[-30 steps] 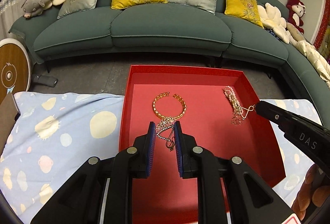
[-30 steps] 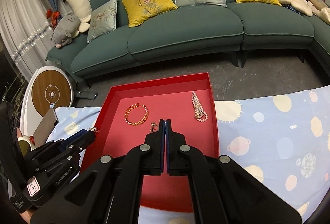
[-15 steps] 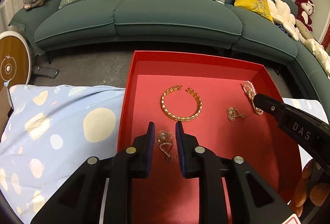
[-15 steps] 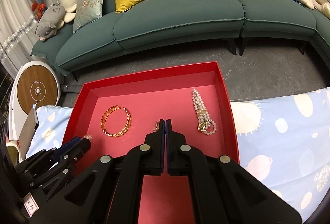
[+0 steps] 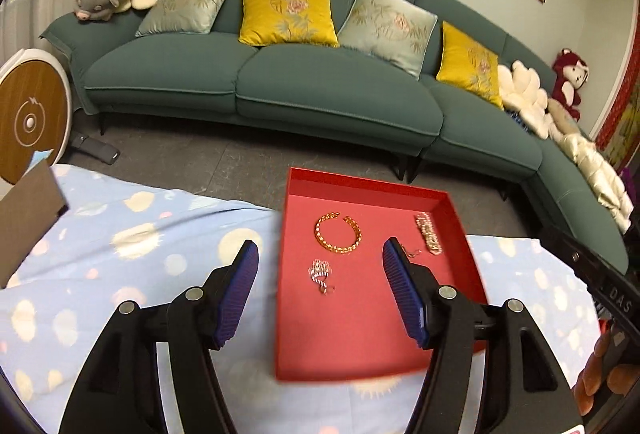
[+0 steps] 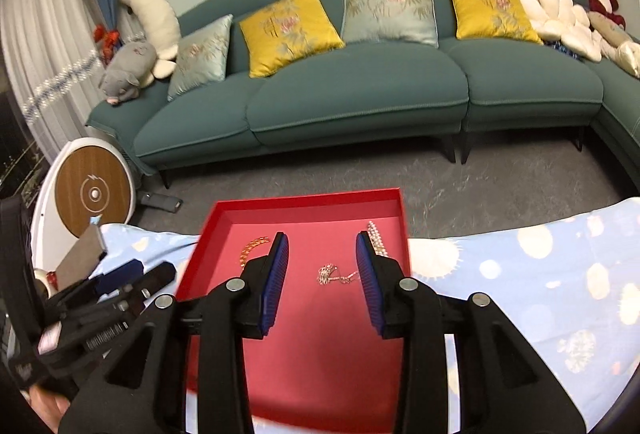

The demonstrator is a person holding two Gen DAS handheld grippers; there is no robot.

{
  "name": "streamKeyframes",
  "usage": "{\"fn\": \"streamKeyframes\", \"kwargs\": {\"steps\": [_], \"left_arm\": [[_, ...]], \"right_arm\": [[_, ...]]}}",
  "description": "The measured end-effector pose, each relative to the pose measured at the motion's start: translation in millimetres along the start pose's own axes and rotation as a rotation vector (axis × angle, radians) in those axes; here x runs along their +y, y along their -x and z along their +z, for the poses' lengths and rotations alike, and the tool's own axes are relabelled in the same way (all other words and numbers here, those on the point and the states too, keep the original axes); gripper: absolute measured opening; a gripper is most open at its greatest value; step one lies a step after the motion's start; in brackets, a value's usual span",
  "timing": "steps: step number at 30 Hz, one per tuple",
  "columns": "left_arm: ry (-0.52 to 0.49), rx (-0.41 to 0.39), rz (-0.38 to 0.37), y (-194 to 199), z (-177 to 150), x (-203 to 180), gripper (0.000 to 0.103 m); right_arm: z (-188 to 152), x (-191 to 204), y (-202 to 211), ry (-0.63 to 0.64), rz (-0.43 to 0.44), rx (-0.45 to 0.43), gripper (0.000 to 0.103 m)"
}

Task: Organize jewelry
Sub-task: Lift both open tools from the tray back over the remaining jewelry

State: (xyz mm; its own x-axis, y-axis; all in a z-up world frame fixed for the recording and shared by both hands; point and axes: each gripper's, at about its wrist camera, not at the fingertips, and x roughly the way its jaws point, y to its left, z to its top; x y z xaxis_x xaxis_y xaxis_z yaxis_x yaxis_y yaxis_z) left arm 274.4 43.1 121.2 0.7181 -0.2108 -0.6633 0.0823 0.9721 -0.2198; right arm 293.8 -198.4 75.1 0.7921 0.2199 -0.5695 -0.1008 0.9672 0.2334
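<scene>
A red tray (image 5: 360,186) lies on the spotted blue cloth. On its floor are a gold bracelet (image 5: 338,234), a silver ornament (image 5: 320,272), a pearl bracelet (image 5: 428,234) and a thin chain piece (image 5: 412,253), half behind a finger. My left gripper (image 5: 320,250) hovers above the tray with its jaws opening and nothing pressed between them. My right gripper (image 6: 322,239) is also opening above the tray (image 6: 308,200). The chain piece (image 6: 334,274) lies loose below it. Its fingers partly hide the gold bracelet (image 6: 252,250) and the pearl bracelet (image 6: 376,238).
A teal sofa (image 5: 320,86) with yellow and grey cushions stands behind, across a strip of grey floor. A cardboard box (image 5: 28,206) sits at the cloth's left edge, near a round wood-faced device (image 5: 30,122). The left gripper's body (image 6: 120,294) is beside the tray.
Both grippers opened, rose and drew back from the tray. The left one let go of the silver ornament and the right one let go of the chain piece. Both pieces now lie in the tray.
</scene>
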Motion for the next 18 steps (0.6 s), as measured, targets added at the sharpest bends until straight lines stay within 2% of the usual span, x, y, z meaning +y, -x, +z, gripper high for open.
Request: {"fn": "streamKeyframes", "kwargs": {"steps": [5, 9, 14, 18], "left_arm": [[-0.035, -0.011, 0.024, 63.6, -28.2, -3.3, 0.062], [-0.070, 0.021, 0.039, 92.9, -68.9, -5.9, 0.063], [-0.070, 0.112, 0.051, 101.7, -121.7, -3.0, 0.064], [-0.078, 0.165, 0.063, 96.0, -160.4, -1.8, 0.064]], "right_arm": [[-20.5, -3.3, 83.4, 0.026, 0.023, -0.029, 0.035], [-57.6, -3.8, 134.7, 0.047, 0.022, -0.035, 0.035], [-106.3, -8.9, 156.5, 0.013, 0.035, 0.025, 0.035], [-141.0, -13.0, 150.2, 0.019, 0.020, 0.088, 0.035]]}}
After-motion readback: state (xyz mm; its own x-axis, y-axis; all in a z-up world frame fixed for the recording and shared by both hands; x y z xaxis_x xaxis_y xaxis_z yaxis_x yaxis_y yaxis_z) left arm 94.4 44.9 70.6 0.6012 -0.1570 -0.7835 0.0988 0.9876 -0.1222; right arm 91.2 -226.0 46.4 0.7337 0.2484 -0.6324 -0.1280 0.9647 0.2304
